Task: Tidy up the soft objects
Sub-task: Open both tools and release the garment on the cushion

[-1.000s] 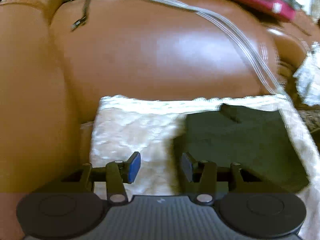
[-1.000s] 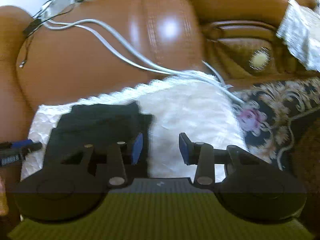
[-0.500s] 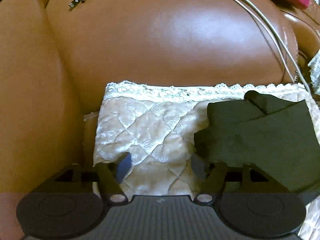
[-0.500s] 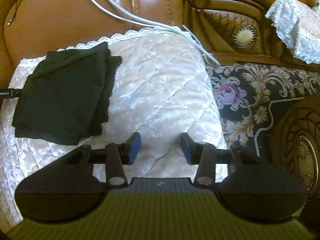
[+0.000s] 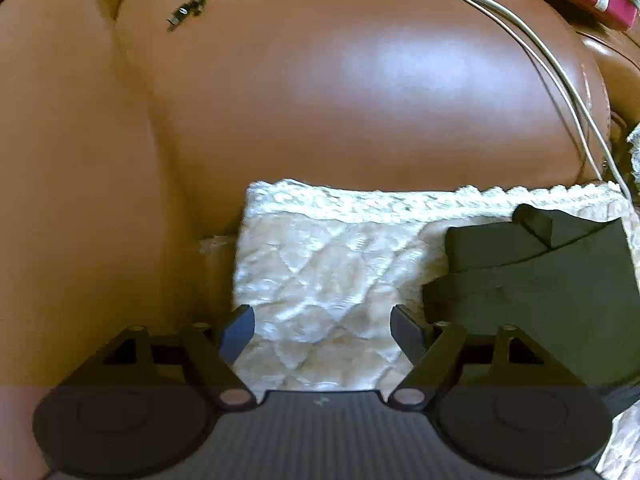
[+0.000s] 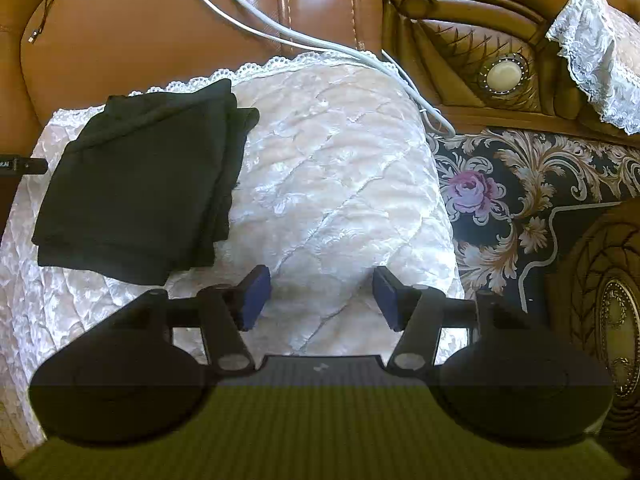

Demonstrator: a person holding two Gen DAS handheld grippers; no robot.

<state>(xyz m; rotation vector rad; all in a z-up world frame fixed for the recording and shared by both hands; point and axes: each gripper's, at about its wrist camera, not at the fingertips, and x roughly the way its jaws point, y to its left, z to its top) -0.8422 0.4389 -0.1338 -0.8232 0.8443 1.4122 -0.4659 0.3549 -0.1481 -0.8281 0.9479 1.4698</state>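
Both tools have pulled back and up from where they were a second ago; the left gripper [image 5: 322, 330] and the right gripper [image 6: 321, 298] are spread wide and hold nothing; the folded black cloth [image 6: 140, 188] now lies alone on the left part of the white quilted cover [image 6: 340, 184], so the fold looks done. The cloth is soft, dark and flat, in neat layers; the cover is bumpy and shiny with a lace edge; the brown sofa [image 5: 360, 92] is smooth and glossy; white cables [image 6: 256, 24] run across it.
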